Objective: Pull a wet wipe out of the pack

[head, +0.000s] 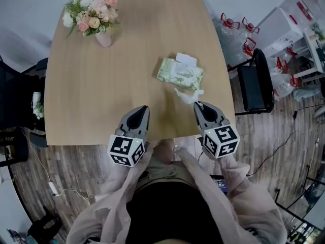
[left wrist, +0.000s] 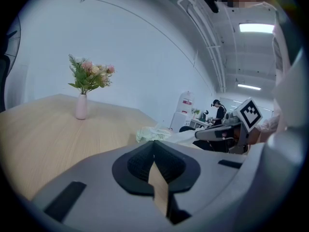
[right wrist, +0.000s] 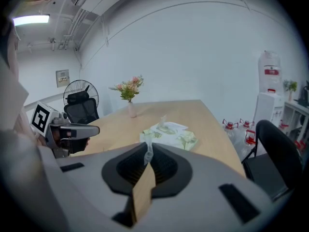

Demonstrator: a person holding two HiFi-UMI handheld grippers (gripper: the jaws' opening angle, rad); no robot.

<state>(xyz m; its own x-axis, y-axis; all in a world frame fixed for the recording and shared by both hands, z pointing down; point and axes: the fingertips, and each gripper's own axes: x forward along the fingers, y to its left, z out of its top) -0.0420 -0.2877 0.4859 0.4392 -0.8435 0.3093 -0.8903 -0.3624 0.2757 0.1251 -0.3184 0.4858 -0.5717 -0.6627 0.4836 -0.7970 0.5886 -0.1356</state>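
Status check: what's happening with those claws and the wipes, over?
Right claw shut on wet wipe, just off pack's near edge. Left claw shut, empty. Pack flat on table, flap open. Nothing in the way.

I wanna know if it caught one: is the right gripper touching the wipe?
Touching. The right gripper view shows the right gripper pinching the wipe.
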